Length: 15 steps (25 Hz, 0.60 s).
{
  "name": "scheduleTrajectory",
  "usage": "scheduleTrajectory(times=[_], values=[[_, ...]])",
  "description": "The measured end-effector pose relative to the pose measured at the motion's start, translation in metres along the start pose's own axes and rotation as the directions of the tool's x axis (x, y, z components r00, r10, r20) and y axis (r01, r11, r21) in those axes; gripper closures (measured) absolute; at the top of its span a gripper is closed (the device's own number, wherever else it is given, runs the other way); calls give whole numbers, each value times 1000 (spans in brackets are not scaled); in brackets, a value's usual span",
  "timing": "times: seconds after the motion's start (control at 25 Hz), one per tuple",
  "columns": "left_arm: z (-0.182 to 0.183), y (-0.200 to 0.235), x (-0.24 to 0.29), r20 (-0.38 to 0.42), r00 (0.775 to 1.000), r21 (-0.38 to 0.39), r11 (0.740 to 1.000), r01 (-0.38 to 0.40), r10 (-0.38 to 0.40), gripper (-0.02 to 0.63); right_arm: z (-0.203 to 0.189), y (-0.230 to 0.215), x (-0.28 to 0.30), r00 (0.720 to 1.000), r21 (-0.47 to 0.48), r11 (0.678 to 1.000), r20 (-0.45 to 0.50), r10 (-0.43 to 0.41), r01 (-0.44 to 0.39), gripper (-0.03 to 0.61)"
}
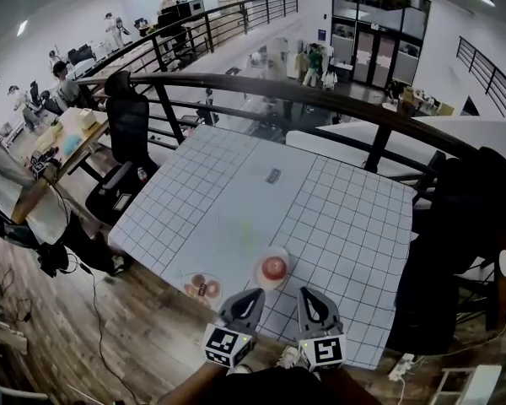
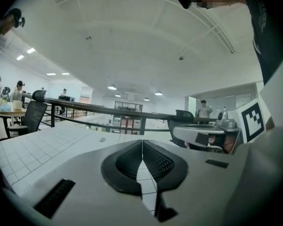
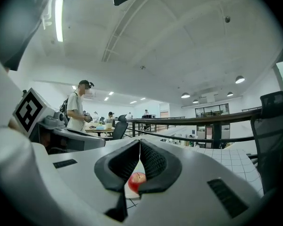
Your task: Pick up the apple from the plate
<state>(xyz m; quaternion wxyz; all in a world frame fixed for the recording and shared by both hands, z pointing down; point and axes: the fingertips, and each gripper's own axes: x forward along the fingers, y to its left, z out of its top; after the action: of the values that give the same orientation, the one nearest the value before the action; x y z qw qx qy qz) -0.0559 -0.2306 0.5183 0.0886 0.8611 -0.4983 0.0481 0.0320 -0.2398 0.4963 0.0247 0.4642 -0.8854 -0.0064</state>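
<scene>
A red apple [image 1: 274, 267] lies on a small white plate [image 1: 261, 280] near the front edge of the gridded table [image 1: 337, 226]. Both grippers hover at that edge, just short of the plate. My left gripper [image 1: 255, 294] is below and left of the apple, its jaws shut with nothing between them [image 2: 142, 141]. My right gripper [image 1: 307, 294] is below and right of the apple, its jaw tips also meeting [image 3: 139, 141]. In the right gripper view the apple [image 3: 137, 180] shows on the plate [image 3: 129, 192], beyond the closed tips.
A second plate [image 1: 204, 288] with brown round items sits left of the apple's plate. A small dark object [image 1: 273, 175] lies mid-table. A black railing [image 1: 261, 83] runs behind the table, an office chair [image 1: 128, 133] stands at its left, and people are at desks at far left.
</scene>
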Motion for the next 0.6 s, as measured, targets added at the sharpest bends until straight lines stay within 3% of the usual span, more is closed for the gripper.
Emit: scheduleTrajectory(times=[0.28, 0.6], values=[[-2, 3, 26, -21, 999, 14, 999, -35, 35, 591, -4, -24, 13, 999, 12, 999, 3, 33, -33, 554], [-17, 21, 43, -83, 997, 62, 998, 3, 2, 591, -15, -31, 33, 999, 24, 1000, -43, -8, 10, 554]])
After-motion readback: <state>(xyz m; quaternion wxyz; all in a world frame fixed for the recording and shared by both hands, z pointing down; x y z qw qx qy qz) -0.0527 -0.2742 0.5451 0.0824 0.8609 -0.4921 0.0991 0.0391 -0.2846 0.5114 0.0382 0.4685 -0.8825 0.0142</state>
